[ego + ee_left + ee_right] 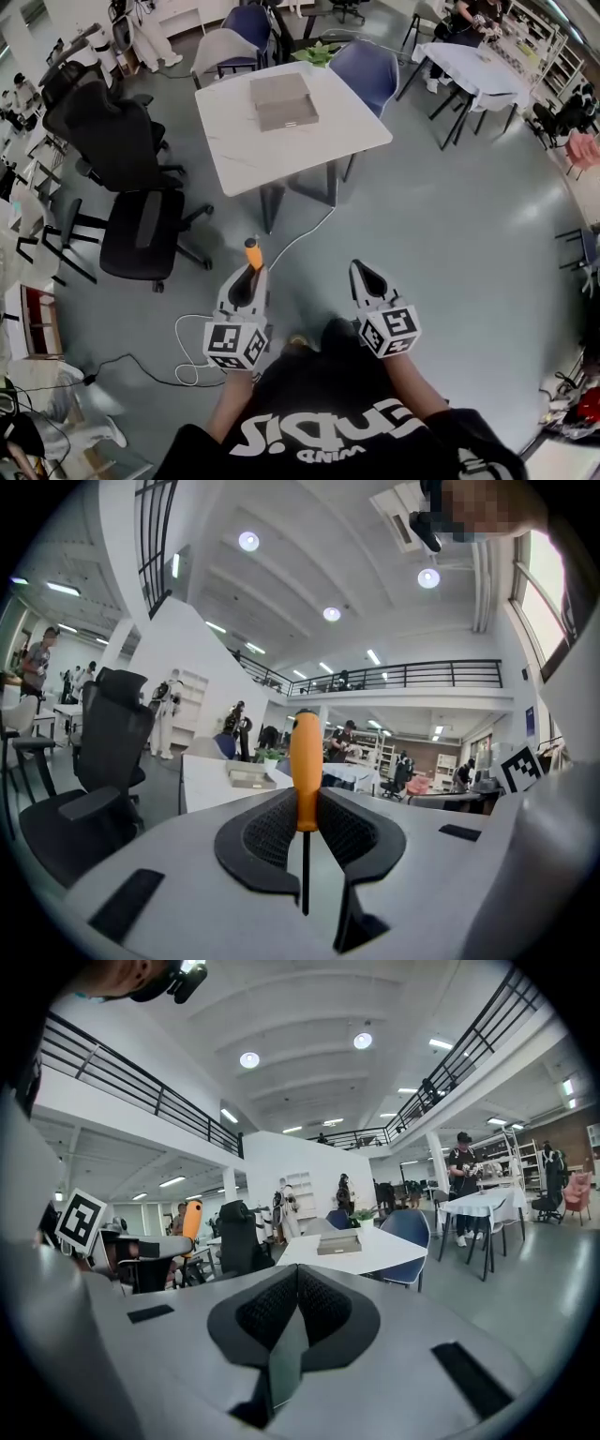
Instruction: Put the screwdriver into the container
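The left gripper (pixel 249 274) has its jaws pinched on the orange-handled, thin-shafted screwdriver (pixel 306 759). The handle points uppermost, and the tool is held over the floor well short of the white square table (pixel 242 142). The right gripper (pixel 364 274) has its jaws pressed together on nothing. The flat grey rectangular container (pixel 284 100) lies towards the tabletop's far edge, so the step in hand is judged a carry: hold the pinch firm, approach the near edge, and avoid the black office chair (pixel 141 230) at left and the white floor cable (pixel 309 228).
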A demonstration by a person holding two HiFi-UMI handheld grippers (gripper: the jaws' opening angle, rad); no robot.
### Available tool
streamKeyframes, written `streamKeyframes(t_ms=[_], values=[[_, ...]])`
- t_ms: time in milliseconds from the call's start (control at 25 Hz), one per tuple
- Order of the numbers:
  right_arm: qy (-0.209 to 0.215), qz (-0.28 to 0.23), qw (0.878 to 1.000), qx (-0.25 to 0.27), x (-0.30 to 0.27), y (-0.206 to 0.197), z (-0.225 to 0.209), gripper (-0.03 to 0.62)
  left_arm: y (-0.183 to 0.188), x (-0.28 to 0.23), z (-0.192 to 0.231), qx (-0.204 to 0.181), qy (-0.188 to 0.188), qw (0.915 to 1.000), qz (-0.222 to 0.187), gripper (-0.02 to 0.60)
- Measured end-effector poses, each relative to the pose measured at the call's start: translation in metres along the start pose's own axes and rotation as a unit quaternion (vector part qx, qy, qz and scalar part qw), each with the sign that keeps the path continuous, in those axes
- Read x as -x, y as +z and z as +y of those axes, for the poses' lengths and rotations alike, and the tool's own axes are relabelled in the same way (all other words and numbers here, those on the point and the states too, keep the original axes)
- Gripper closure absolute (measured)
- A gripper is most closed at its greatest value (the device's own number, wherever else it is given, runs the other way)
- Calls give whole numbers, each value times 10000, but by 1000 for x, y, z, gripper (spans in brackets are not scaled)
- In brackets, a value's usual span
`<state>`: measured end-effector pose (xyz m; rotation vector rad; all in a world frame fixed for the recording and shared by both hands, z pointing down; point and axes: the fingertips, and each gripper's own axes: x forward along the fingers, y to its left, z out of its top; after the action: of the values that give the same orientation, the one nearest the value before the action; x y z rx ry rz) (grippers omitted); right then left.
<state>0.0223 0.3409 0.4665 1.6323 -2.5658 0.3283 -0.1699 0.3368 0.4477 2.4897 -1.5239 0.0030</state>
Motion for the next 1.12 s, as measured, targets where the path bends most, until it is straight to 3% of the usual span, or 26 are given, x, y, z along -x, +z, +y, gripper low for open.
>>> streamKeyframes(t_ms=[360,1120], values=[[-44,-34,10000,-62,-20,5,-13,582,8,-28,10,-4,-11,10000,-46,505],[229,-123,9995,-152,-167,45,-83,582,44,-173,67,20,21,9999,-127,505]])
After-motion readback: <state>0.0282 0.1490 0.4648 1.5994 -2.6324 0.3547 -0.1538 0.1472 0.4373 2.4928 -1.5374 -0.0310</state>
